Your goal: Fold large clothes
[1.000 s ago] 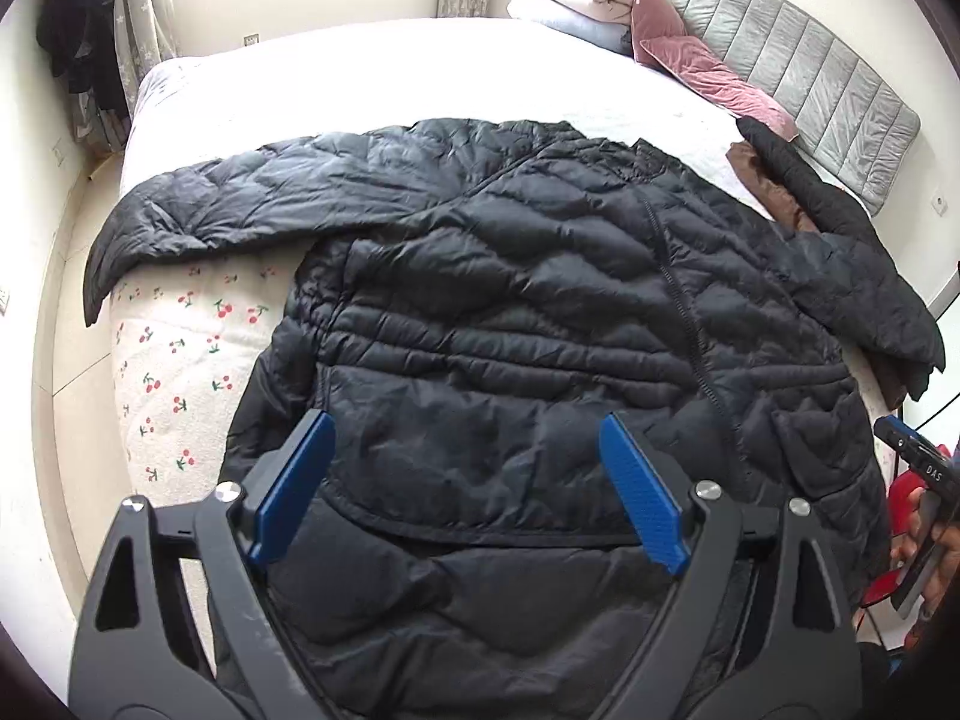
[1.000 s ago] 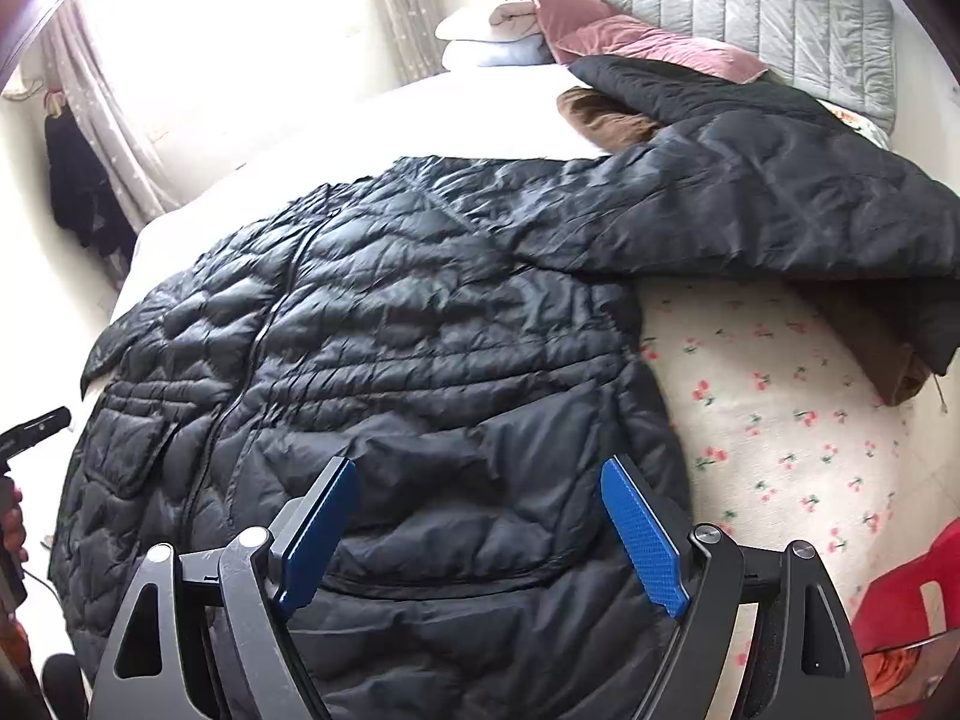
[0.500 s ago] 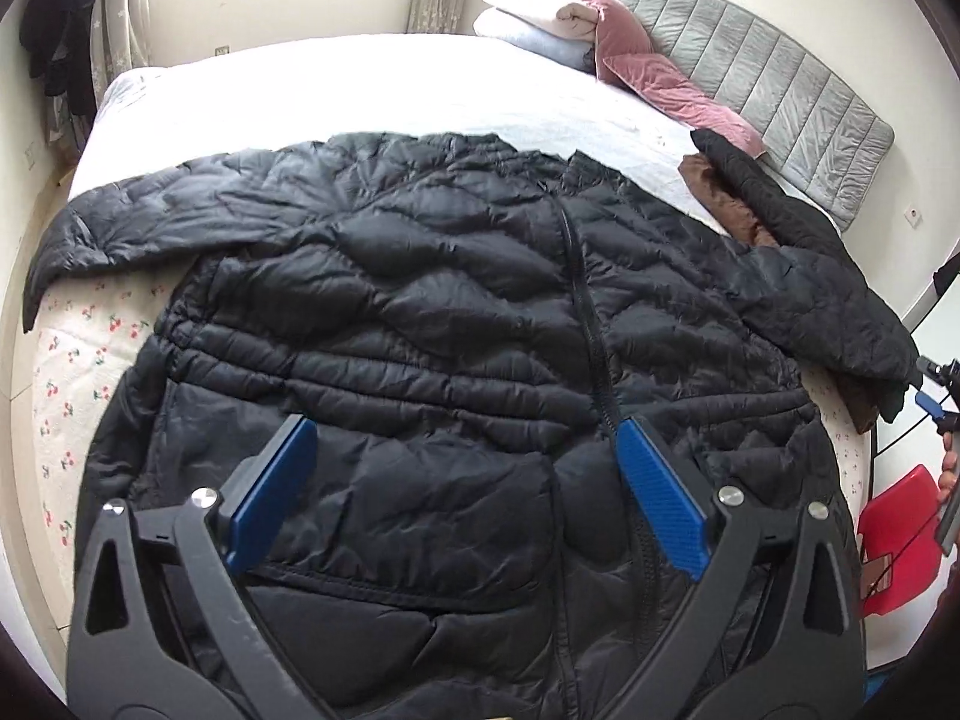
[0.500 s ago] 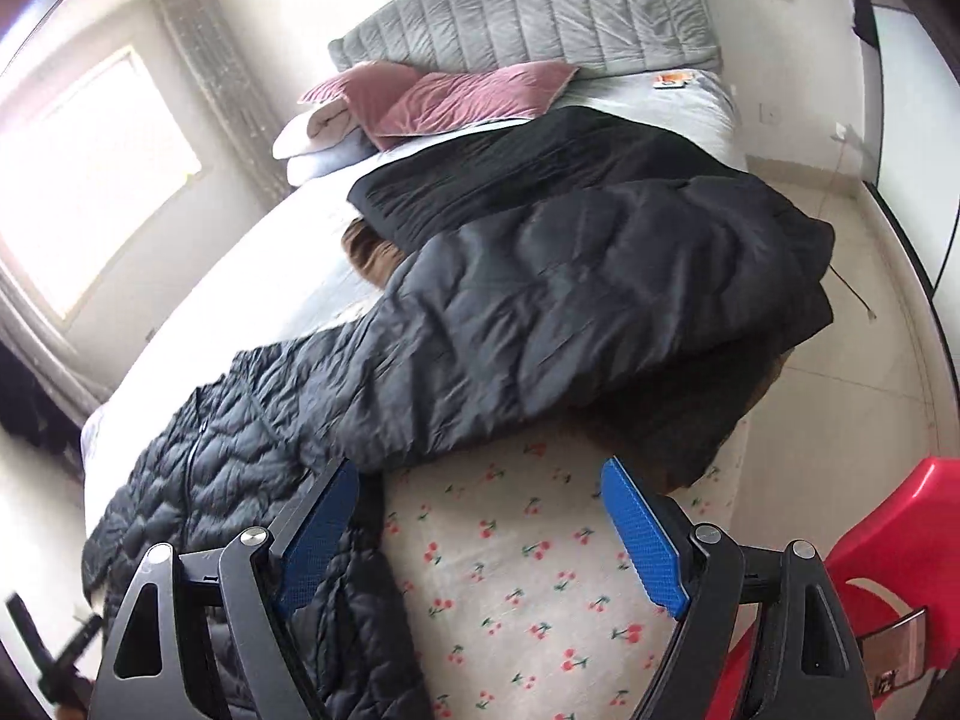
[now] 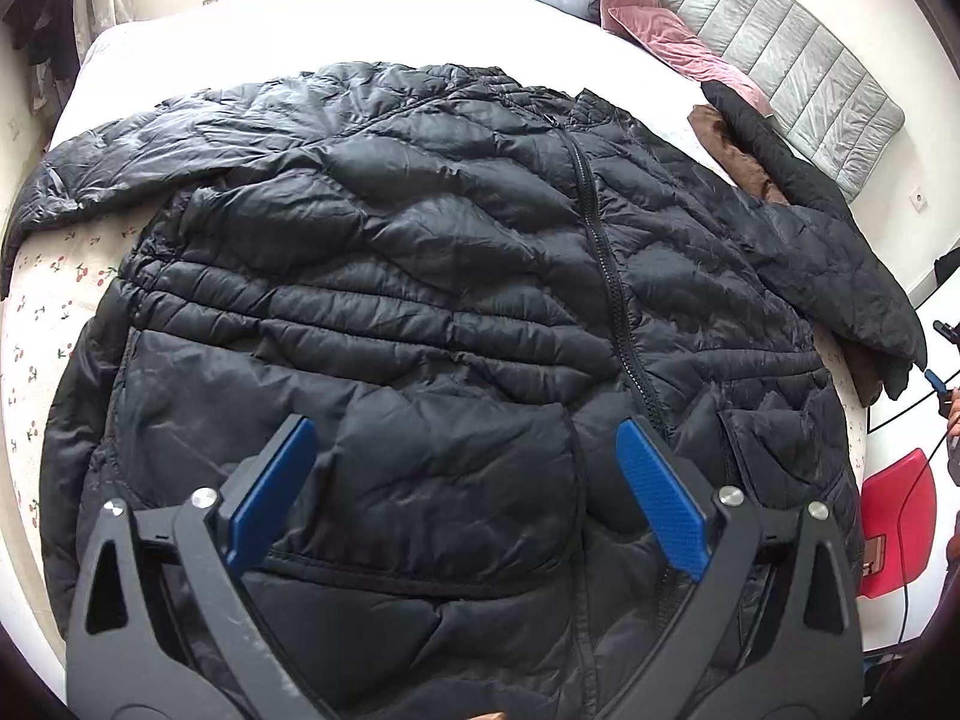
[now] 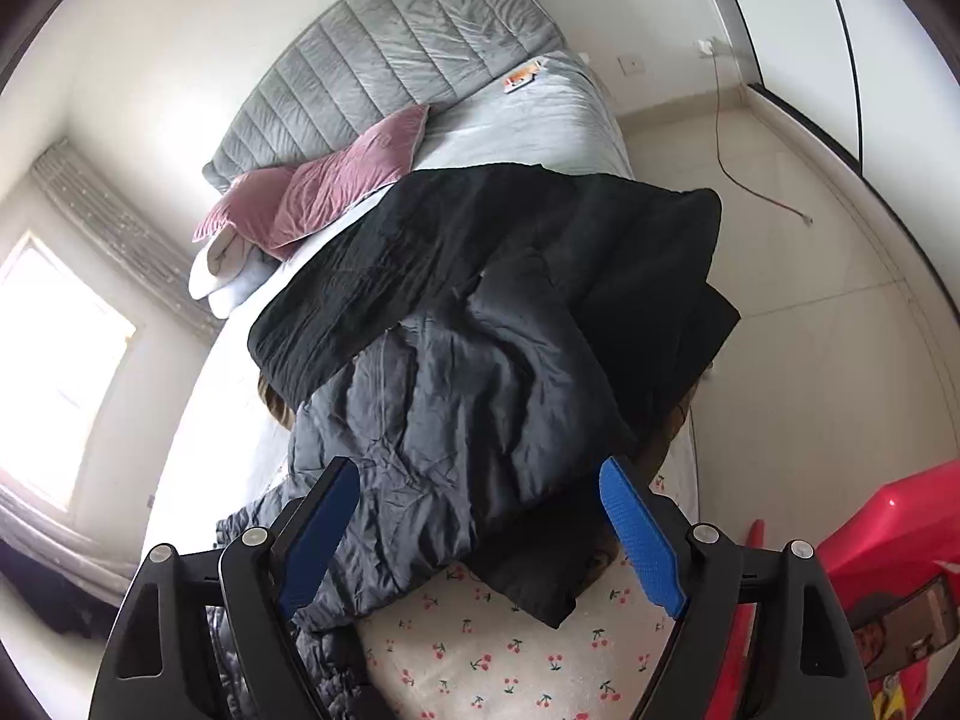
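Observation:
A black quilted puffer jacket [image 5: 456, 276] lies spread face up on the bed, zipper shut, both sleeves stretched out sideways. My left gripper [image 5: 465, 480] hovers open over the jacket's lower front near the hem, its blue pads apart with only the pocket area showing between them. In the right wrist view, my right gripper [image 6: 480, 531] is open above the jacket's right sleeve [image 6: 474, 420], which runs toward the bed's side edge. Nothing is held in either gripper. The right gripper's tip [image 5: 936, 378] peeks in at the left wrist view's right edge.
Another black garment [image 6: 480, 252] and a brown one lie beyond the sleeve, near pink pillows [image 6: 324, 192] and a grey headboard [image 6: 390, 60]. The cherry-print sheet [image 6: 510, 648] shows by the bed edge. A red stool [image 6: 888, 540] stands on the floor at the right.
The left gripper slid right over the hem toward the zipper and its jaws widened. The right gripper swung right off the jacket body to the right sleeve, and its view rolled.

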